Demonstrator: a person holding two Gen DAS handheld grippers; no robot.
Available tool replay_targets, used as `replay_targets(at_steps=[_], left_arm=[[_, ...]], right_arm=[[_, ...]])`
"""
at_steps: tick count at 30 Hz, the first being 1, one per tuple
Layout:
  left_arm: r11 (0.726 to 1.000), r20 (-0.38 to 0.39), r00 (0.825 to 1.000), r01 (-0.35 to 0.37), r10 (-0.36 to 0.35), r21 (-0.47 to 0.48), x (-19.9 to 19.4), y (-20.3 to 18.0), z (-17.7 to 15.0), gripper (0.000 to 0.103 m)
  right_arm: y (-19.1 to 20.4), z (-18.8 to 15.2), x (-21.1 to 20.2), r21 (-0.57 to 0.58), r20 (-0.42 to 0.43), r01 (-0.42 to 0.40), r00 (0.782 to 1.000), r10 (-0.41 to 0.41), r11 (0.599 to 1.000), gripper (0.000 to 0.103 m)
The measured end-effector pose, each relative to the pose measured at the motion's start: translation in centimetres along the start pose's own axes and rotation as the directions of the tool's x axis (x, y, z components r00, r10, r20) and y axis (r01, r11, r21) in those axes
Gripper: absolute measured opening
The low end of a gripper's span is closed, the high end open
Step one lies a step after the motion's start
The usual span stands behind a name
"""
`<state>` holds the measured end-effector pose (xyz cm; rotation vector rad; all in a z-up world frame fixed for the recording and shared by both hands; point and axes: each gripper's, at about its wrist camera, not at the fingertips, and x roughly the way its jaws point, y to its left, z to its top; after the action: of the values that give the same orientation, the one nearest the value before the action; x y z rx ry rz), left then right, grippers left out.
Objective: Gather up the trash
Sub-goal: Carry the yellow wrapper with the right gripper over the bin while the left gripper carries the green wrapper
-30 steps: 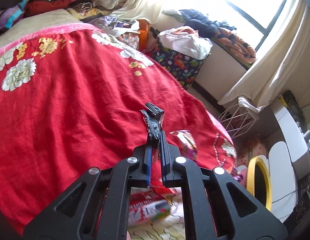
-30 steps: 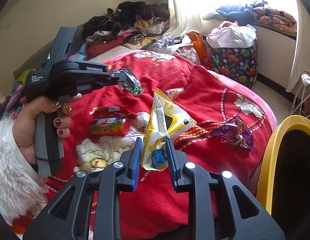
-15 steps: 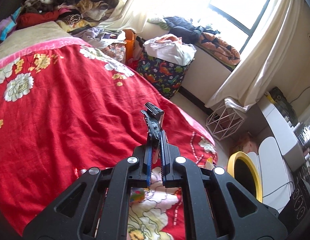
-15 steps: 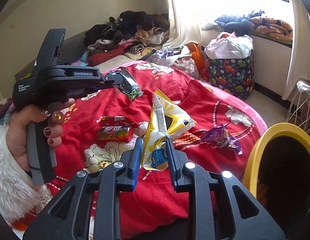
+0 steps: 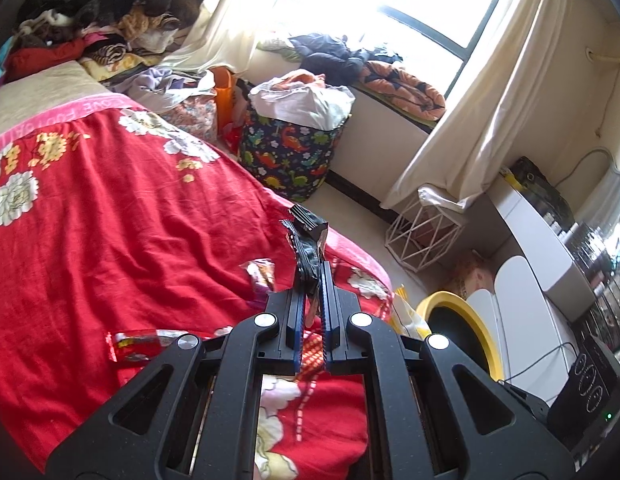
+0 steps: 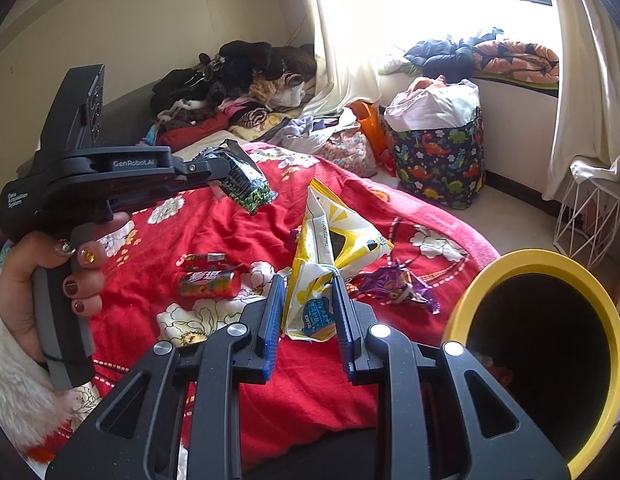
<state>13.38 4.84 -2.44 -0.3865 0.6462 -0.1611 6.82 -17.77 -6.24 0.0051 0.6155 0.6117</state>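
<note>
My left gripper [image 5: 312,280] is shut on a black snack bag [image 5: 307,240], held in the air over the red bedspread [image 5: 109,220]. In the right wrist view that gripper [image 6: 223,168] shows at left in a person's hand, the black and green bag [image 6: 245,184] hanging from its tips. My right gripper [image 6: 307,292] is shut on a yellow and white snack bag [image 6: 330,248], lifted above the bed. A yellow-rimmed bin [image 6: 546,344] stands open at lower right; its rim [image 5: 470,320] also shows beyond the bed's corner. A red can [image 6: 209,282], a red wrapper [image 6: 201,259] and a purple wrapper [image 6: 394,284] lie on the bedspread.
A dinosaur-print laundry basket [image 6: 438,160] full of clothes stands by the window. A white wire basket [image 5: 424,236] sits on the floor near the curtain. Piled clothes [image 6: 237,80] cover the head of the bed. A white cabinet [image 5: 542,252] stands right of the bin.
Both grippers have risen with their bags and shifted toward the bed's corner. The yellow bin has come further into both views. The left gripper sits higher in the right wrist view.
</note>
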Motion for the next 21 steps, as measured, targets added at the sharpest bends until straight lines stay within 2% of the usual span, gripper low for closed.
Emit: replay_targets(at_steps=[21], left_arm=[[0.997,0.001,0.999,0.05,-0.051,0.065,-0.4,-3.0,-0.5,0.003]], right_arm=[[-1.3,-0.2,-2.1,0.031,0.037,0.049,0.998,-0.05,0.998,0.023]])
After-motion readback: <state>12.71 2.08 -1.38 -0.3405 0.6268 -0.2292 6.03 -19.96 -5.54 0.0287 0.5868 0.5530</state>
